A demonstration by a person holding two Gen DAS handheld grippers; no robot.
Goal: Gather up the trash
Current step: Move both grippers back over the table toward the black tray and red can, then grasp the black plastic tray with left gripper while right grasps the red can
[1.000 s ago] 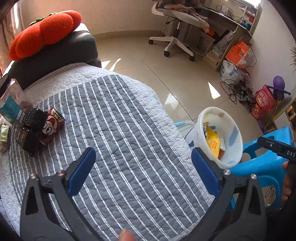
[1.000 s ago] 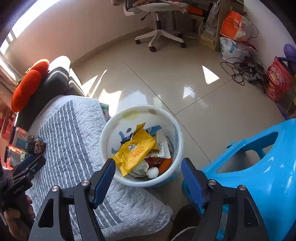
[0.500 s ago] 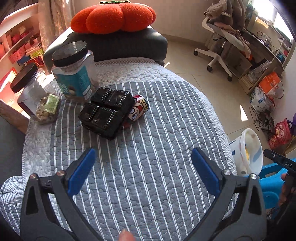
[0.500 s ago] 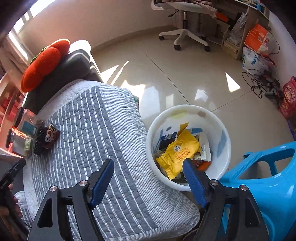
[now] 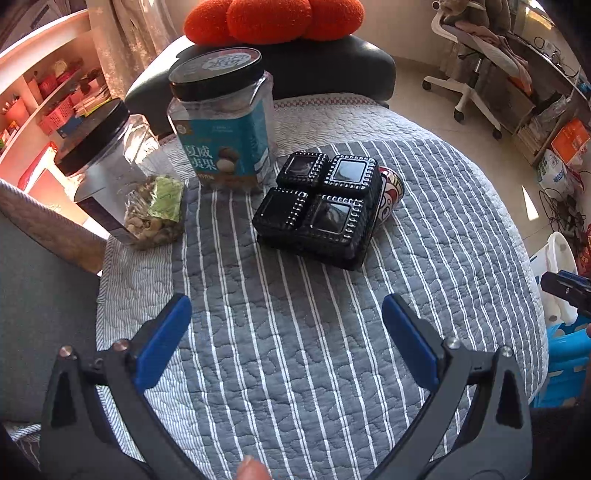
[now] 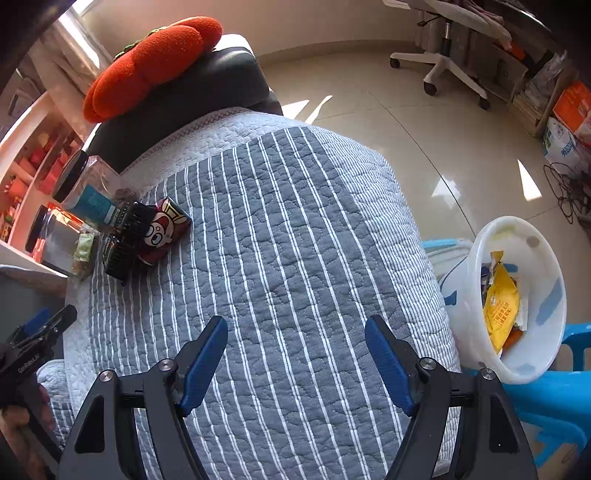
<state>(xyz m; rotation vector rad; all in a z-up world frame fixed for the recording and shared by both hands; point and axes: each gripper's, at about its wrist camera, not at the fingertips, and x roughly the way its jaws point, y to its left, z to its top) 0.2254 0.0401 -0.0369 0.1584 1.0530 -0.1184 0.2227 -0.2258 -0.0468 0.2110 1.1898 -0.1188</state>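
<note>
A black four-cell plastic tray [image 5: 321, 206] lies on the grey striped quilt [image 5: 295, 332], leaning on a red cartoon can [image 5: 389, 192]; both show in the right wrist view, the tray [image 6: 125, 240] left of the can [image 6: 162, 232]. A white bin [image 6: 517, 295] holding a yellow wrapper [image 6: 500, 306] and other trash stands right of the table. My left gripper [image 5: 286, 332] is open and empty, short of the tray. My right gripper [image 6: 295, 354] is open and empty above the quilt's near part, left of the bin.
Two black-lidded clear jars [image 5: 225, 122] [image 5: 103, 162] and a bag of nuts [image 5: 157, 214] stand behind the tray. A black chair with an orange cushion [image 5: 273, 18] is behind the table. A blue plastic stool [image 6: 546, 406] stands by the bin. An office chair [image 5: 476, 62] stands far right.
Both grippers have swung left, away from the bin and toward the table. The left one has moved closer to the black tray and jars. Both stayed open and empty.
</note>
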